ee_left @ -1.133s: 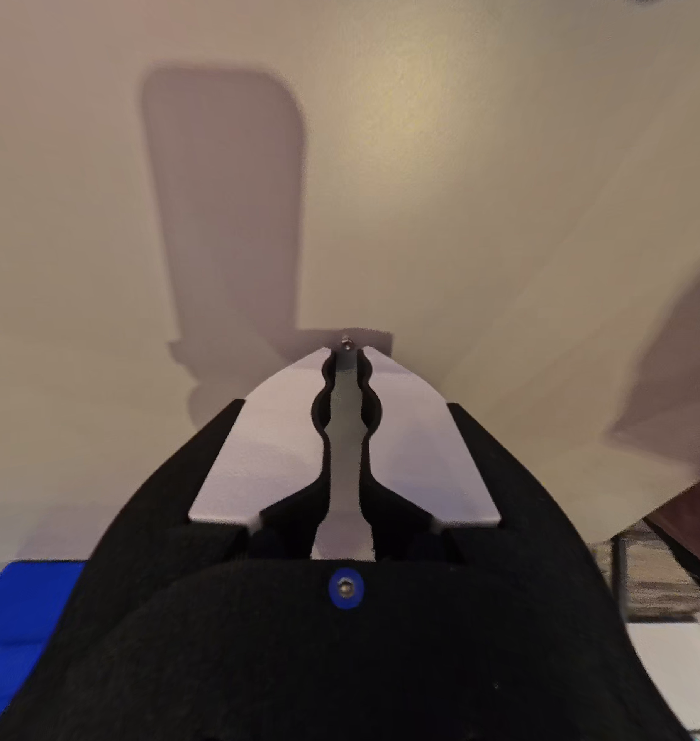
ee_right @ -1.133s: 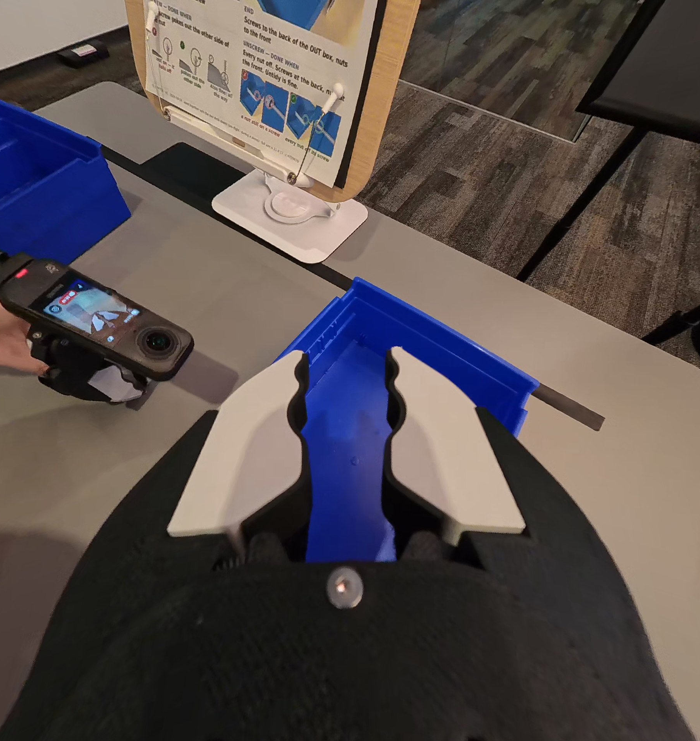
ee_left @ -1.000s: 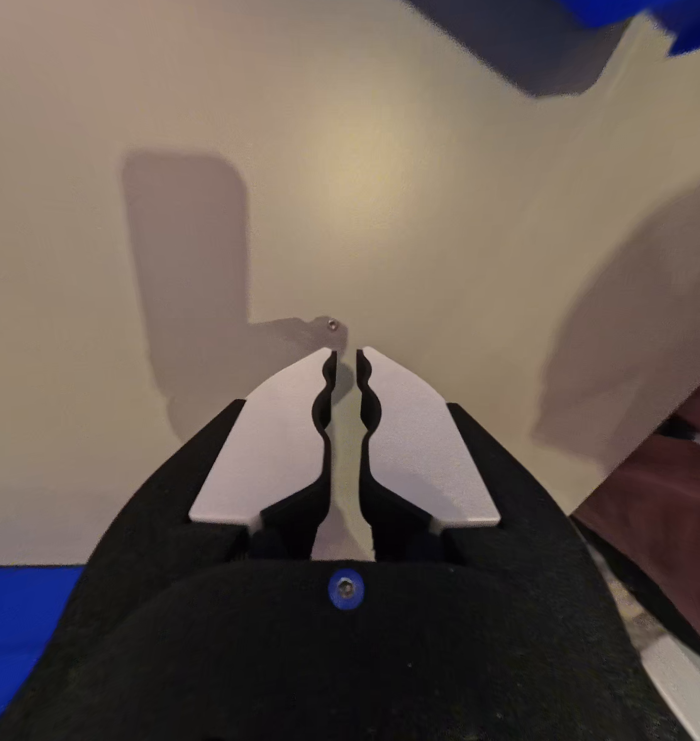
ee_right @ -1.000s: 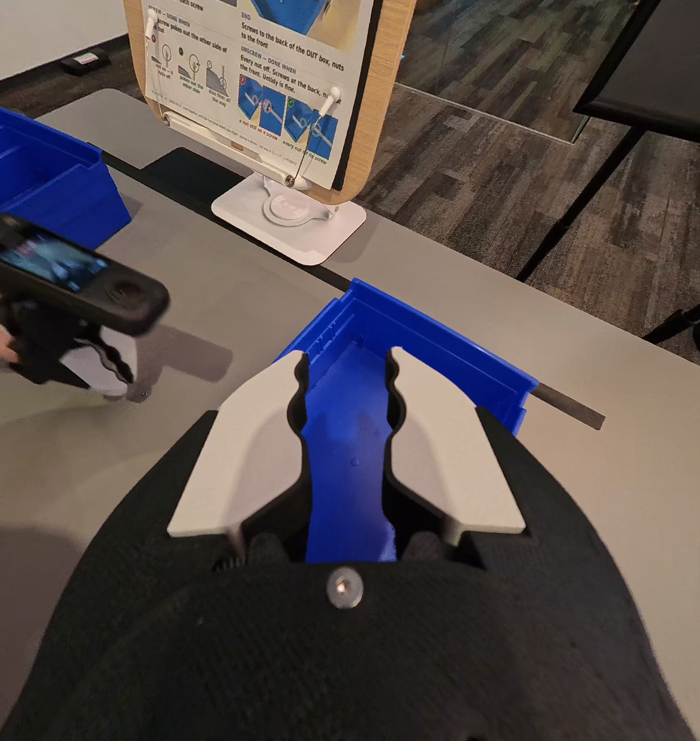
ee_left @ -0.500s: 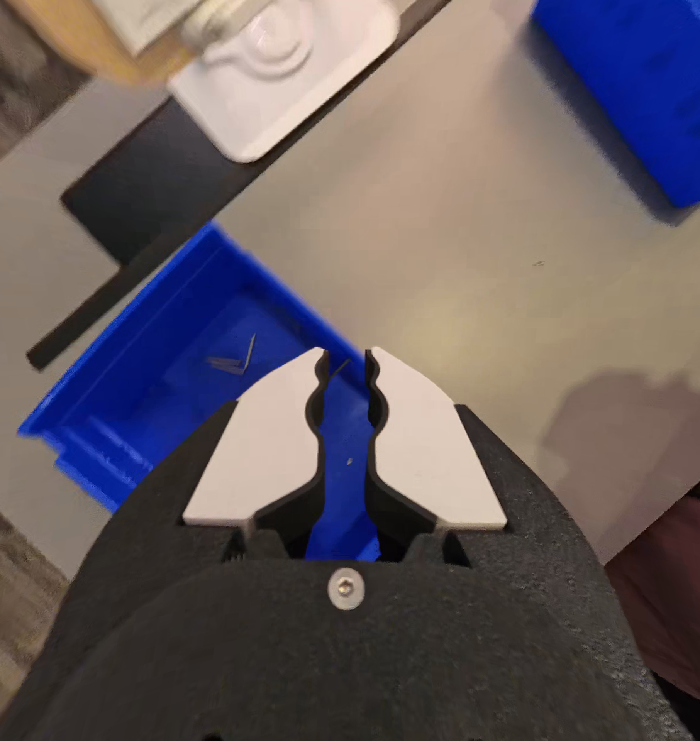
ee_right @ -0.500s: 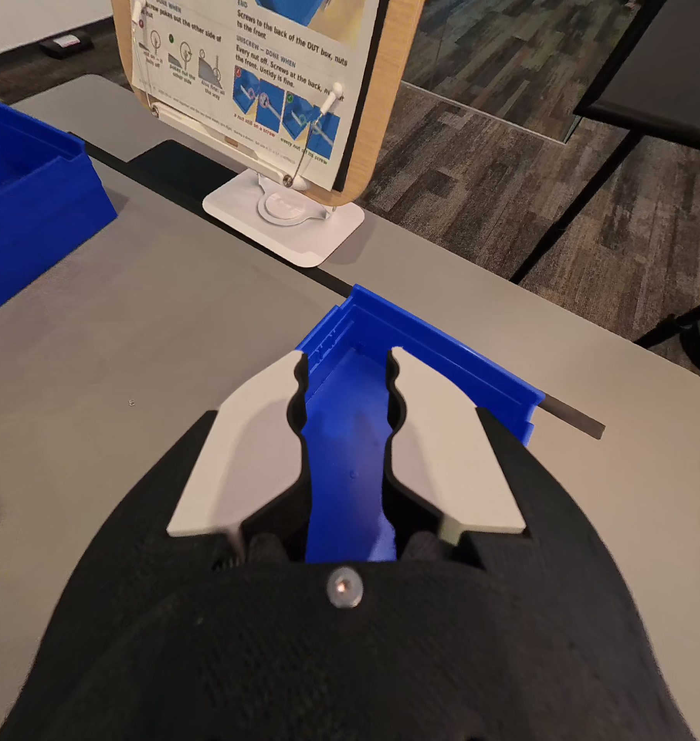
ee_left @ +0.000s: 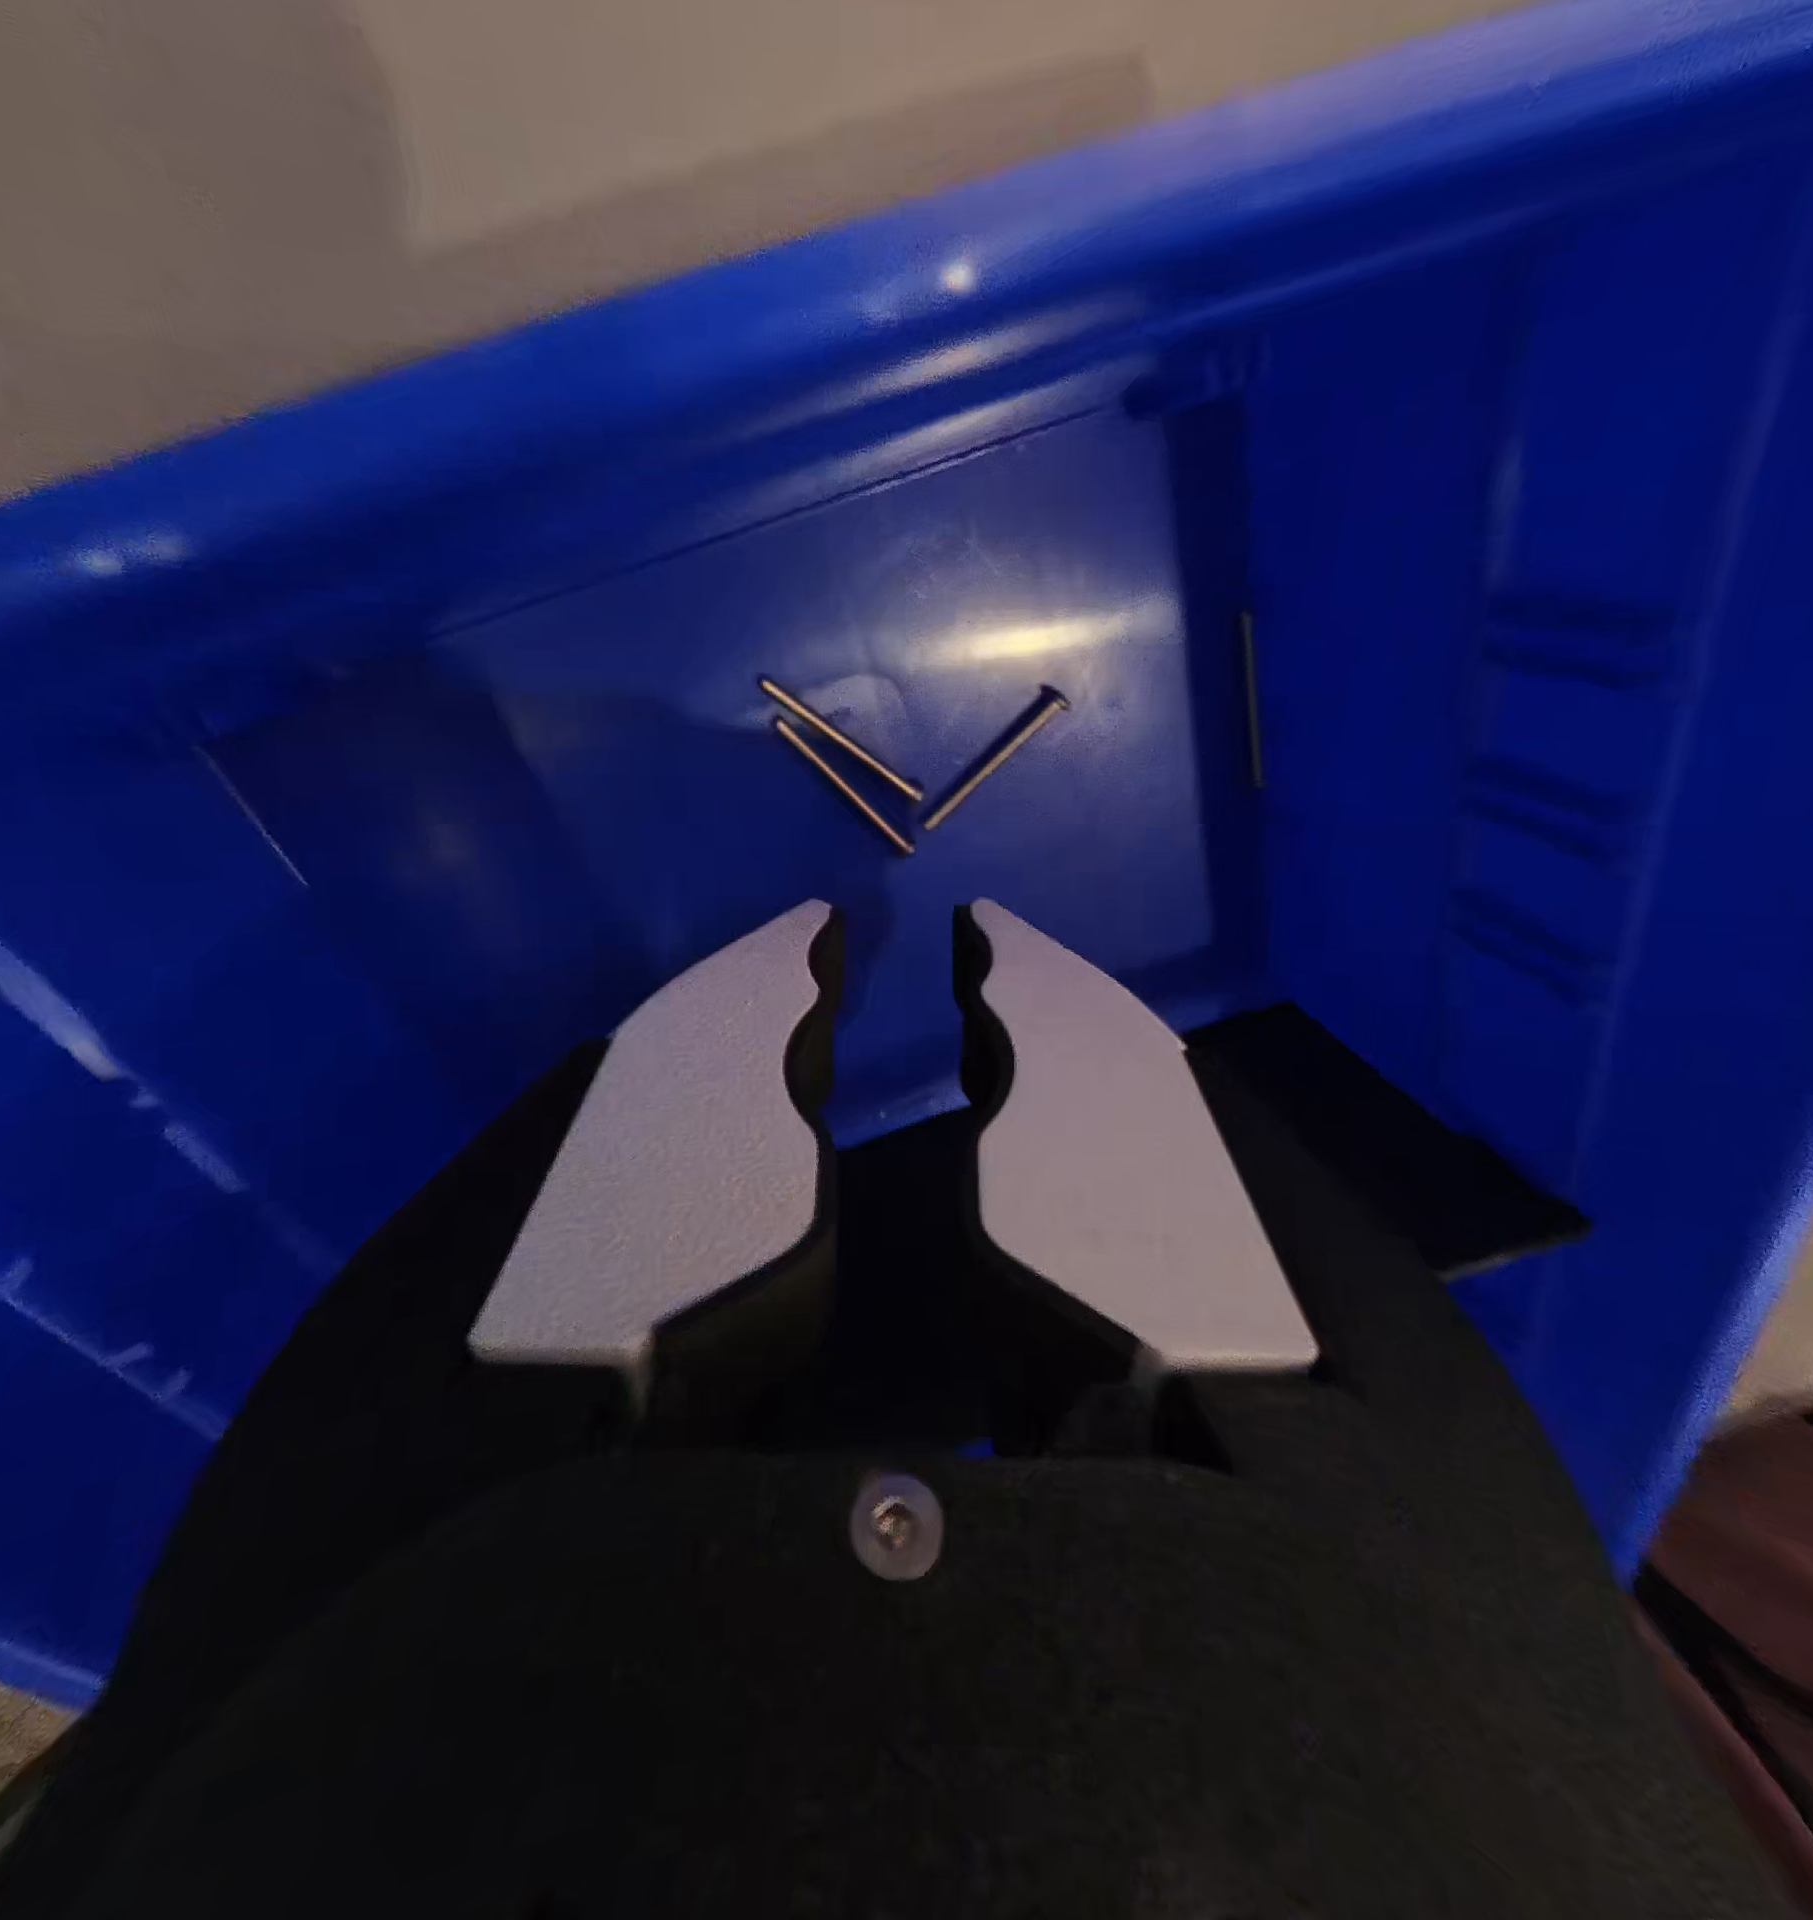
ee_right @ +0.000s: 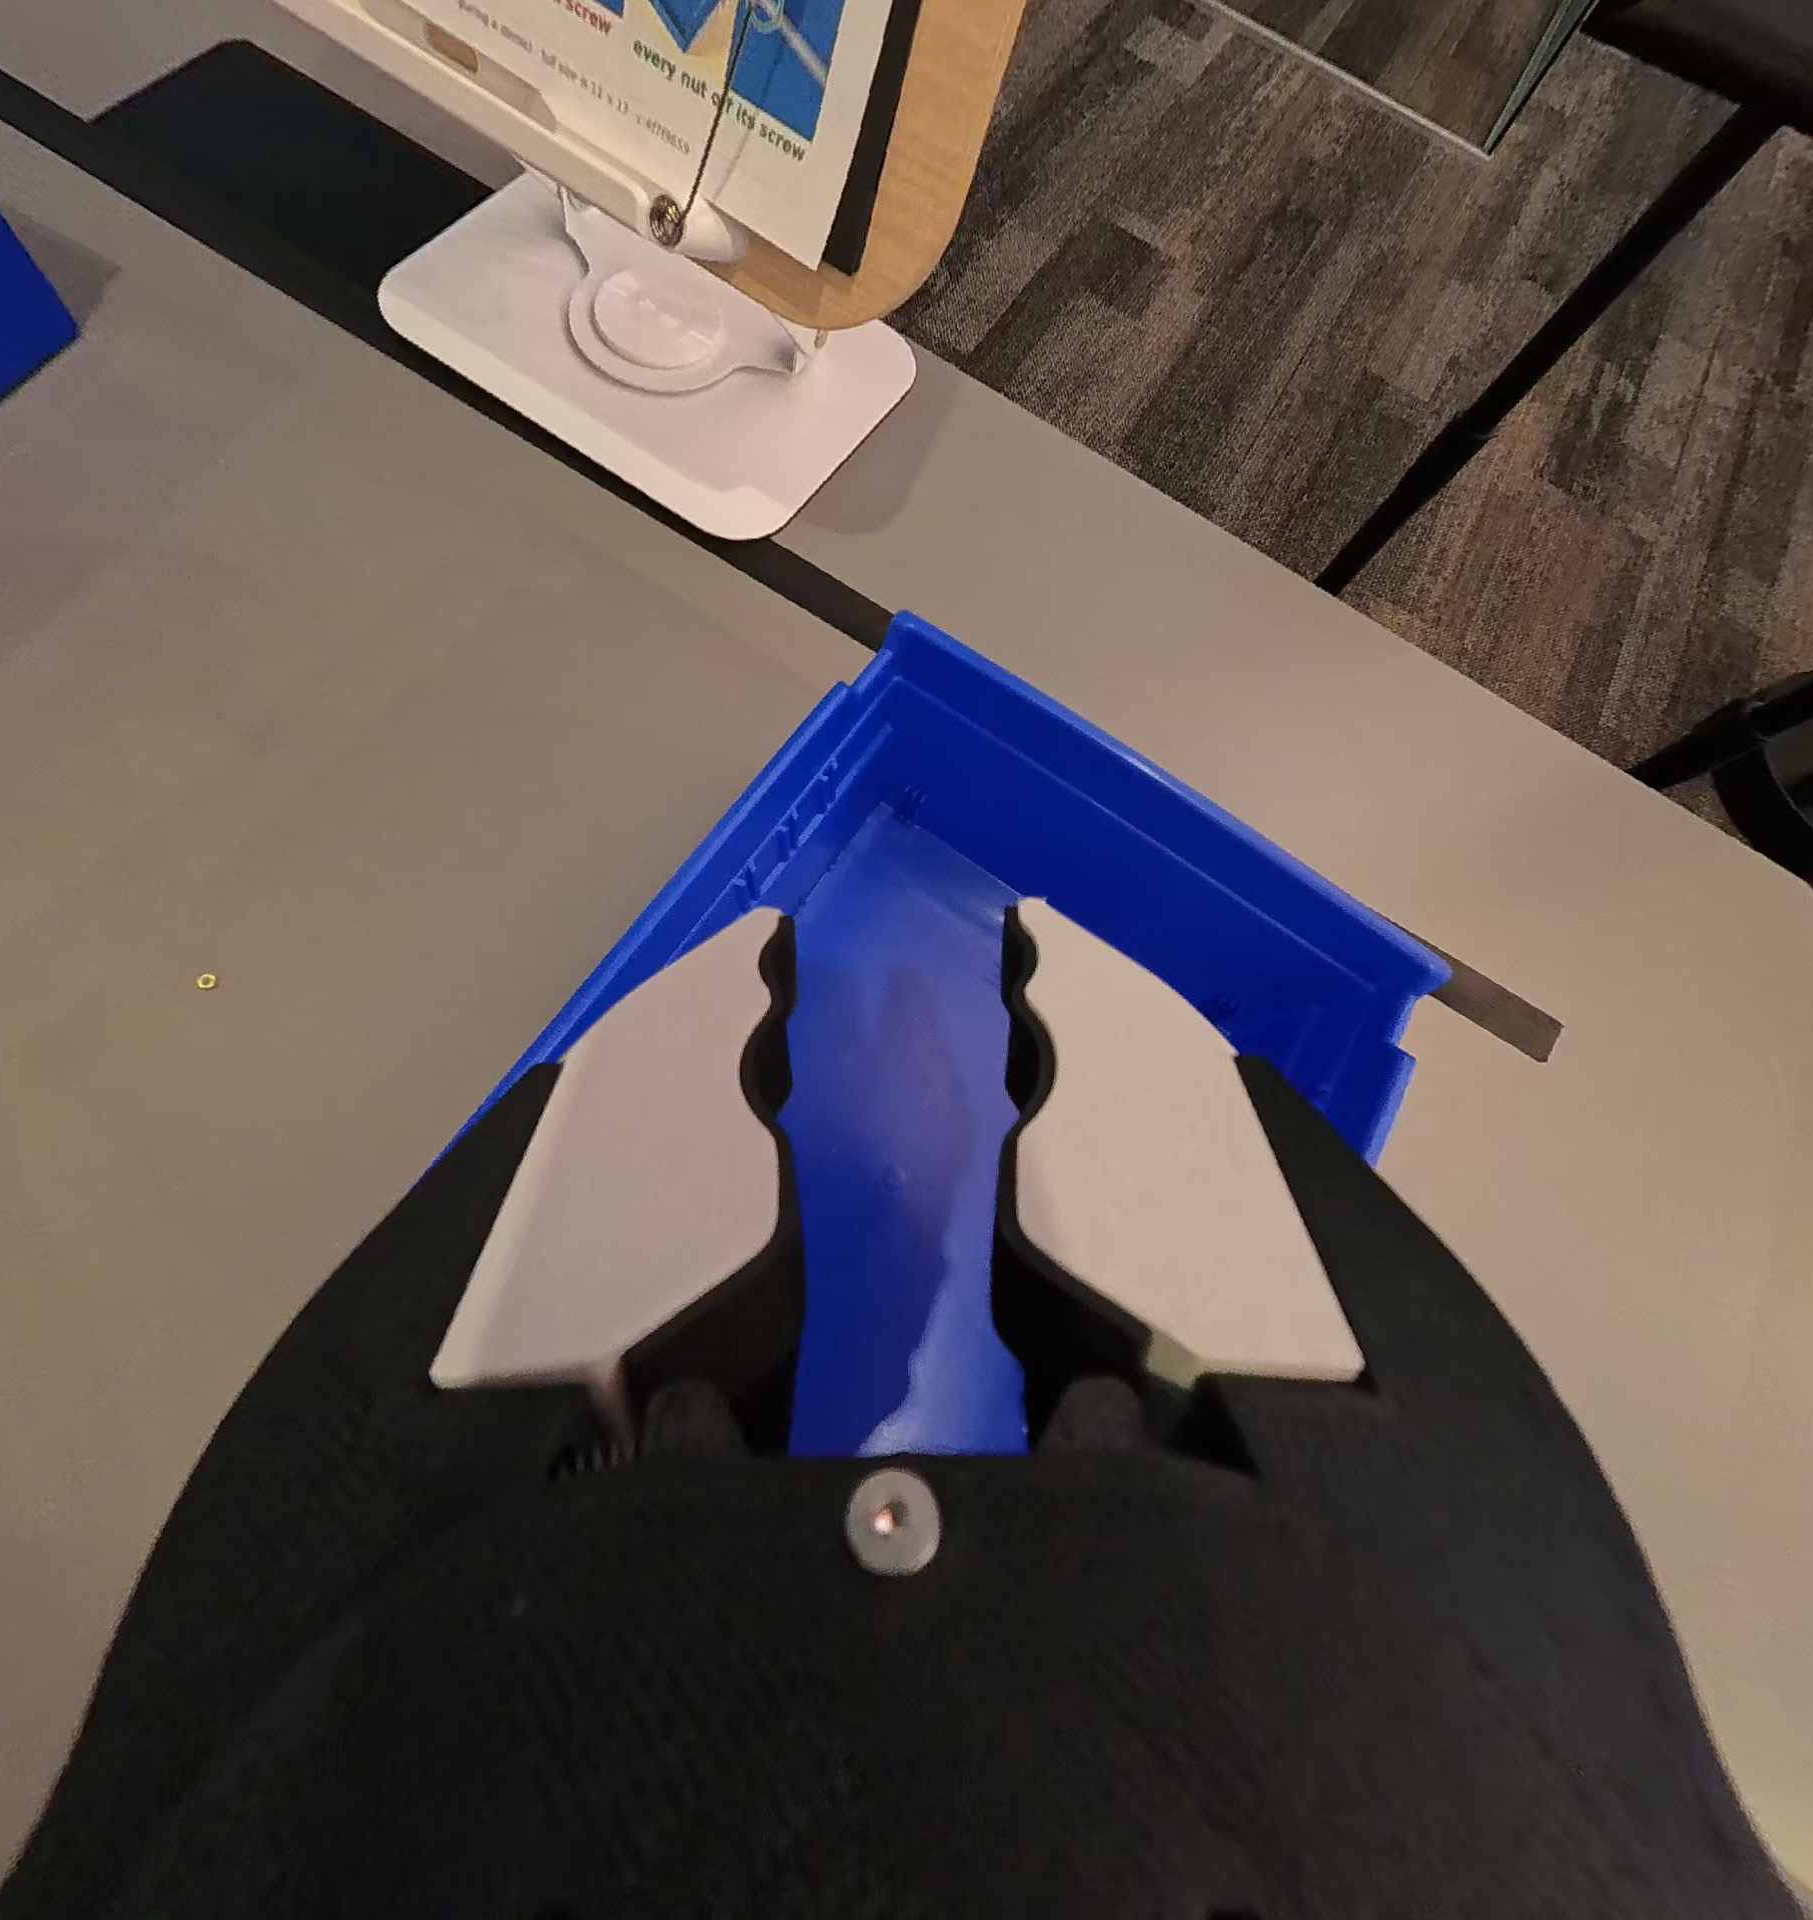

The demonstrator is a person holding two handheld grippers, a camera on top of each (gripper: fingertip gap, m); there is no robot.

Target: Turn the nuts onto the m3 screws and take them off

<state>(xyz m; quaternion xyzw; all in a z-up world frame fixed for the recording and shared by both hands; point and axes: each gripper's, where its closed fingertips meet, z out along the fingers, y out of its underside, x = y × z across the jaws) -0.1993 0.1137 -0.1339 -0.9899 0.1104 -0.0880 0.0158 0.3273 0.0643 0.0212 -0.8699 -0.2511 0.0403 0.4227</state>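
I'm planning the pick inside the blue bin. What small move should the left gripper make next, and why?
Probably ease the left gripper forward and down onto the nearest of the three screws on the blue bin floor. Its jaws are open and empty, and the screws lie loose just beyond them, so closing now would catch nothing.

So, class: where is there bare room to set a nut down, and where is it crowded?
Free: the grey table left of the blue bin, bordered by the white stand base, save one tiny ring; also that bin's floor ahead of the open right tool. Crowded: in the left view, three screws lie just beyond the open left tool.
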